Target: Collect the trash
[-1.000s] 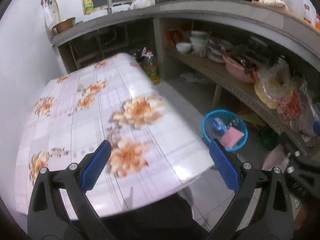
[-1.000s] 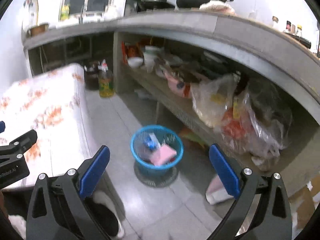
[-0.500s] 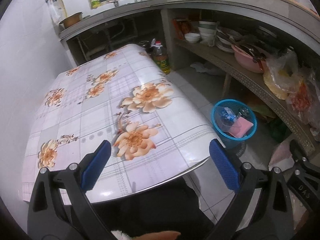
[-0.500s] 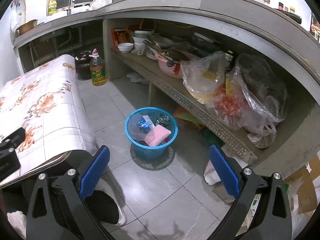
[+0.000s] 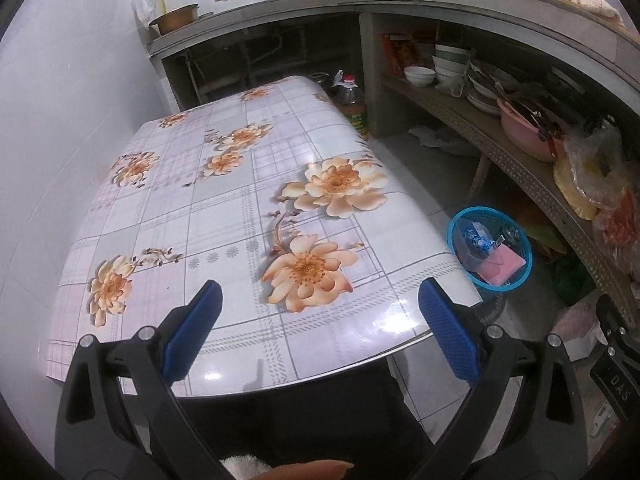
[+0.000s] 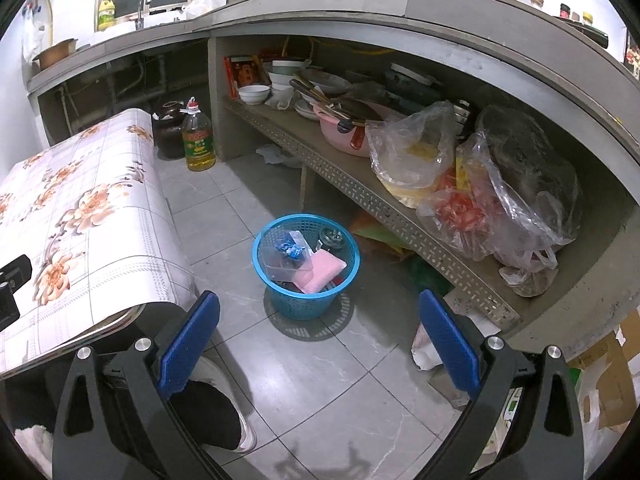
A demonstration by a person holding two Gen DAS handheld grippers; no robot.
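Trash basket point(image 6: 306, 276) beside oil bottle point(image 6: 197, 140), label unreadable

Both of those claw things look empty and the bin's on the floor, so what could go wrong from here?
1. The blue basket is already piled high: the pink sponge and clear plastic box reach its rim, so more trash may spill.
2. It stands close to the table edge and the shelf, so a reaching gripper could bump either.
3. The oil bottle stands on the floor and might get knocked over.
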